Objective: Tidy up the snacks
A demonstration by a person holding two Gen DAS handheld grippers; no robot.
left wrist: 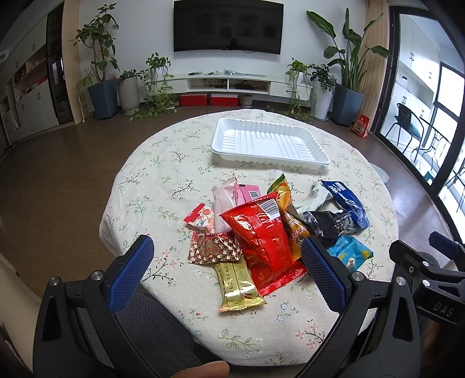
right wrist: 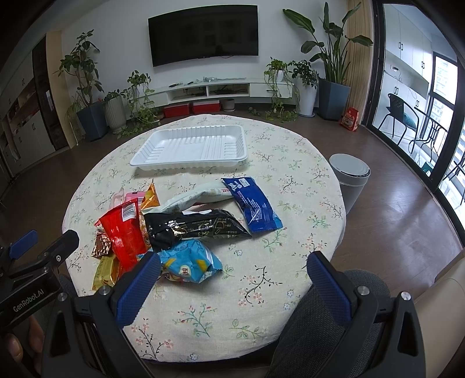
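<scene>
A heap of snack packets lies on the round floral table. In it I see a big red bag, a gold bar, a brown heart-print packet, a black packet, a dark blue packet and a light blue packet. Beyond the heap sits an empty white tray. My left gripper hangs open above the near side of the heap, holding nothing. My right gripper is open too, over bare cloth right of the light blue packet.
A grey bin stands on the floor by the table's right edge. Potted plants, a TV and a low white shelf line the far wall. A grey chair back shows under both grippers.
</scene>
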